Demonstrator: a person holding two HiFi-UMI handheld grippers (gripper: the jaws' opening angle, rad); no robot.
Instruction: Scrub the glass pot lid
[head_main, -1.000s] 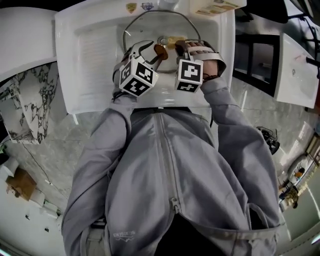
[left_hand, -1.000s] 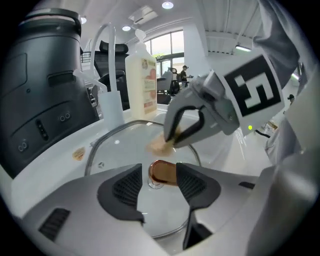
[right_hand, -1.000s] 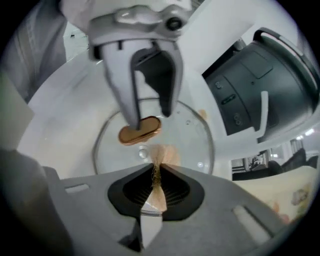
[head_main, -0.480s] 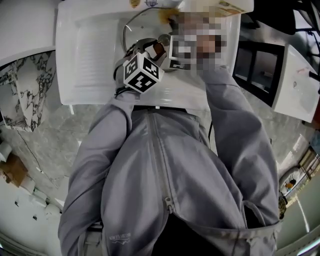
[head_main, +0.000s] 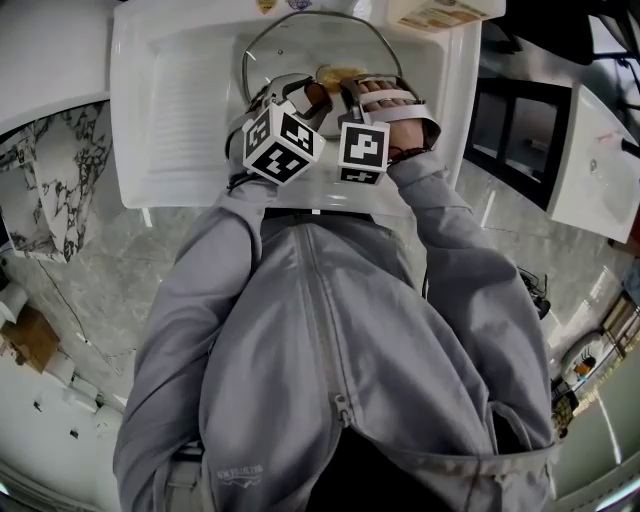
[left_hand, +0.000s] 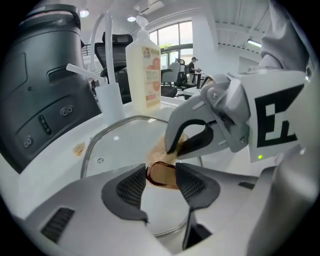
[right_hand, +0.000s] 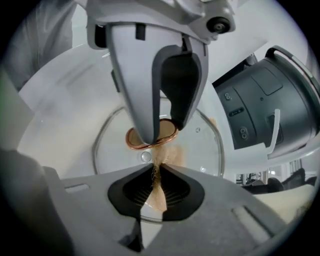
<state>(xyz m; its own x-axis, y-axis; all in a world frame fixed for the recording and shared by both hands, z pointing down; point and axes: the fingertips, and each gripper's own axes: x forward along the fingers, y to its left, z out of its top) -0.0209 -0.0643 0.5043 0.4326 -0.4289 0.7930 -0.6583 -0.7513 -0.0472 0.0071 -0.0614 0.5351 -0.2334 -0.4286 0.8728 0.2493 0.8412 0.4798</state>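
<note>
My left gripper (left_hand: 160, 186) clamps the copper knob (left_hand: 159, 172) of the glass lid (left_hand: 120, 145), my right gripper (right_hand: 156, 192) pinches the cloth (right_hand: 170, 156); hard scrubbing could wrench the knob free.

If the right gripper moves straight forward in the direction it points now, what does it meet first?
Probably the glass lid, just beside its copper handle, which the left gripper holds. The cloth pinched in the right gripper would touch first; depth is hard to judge.
</note>
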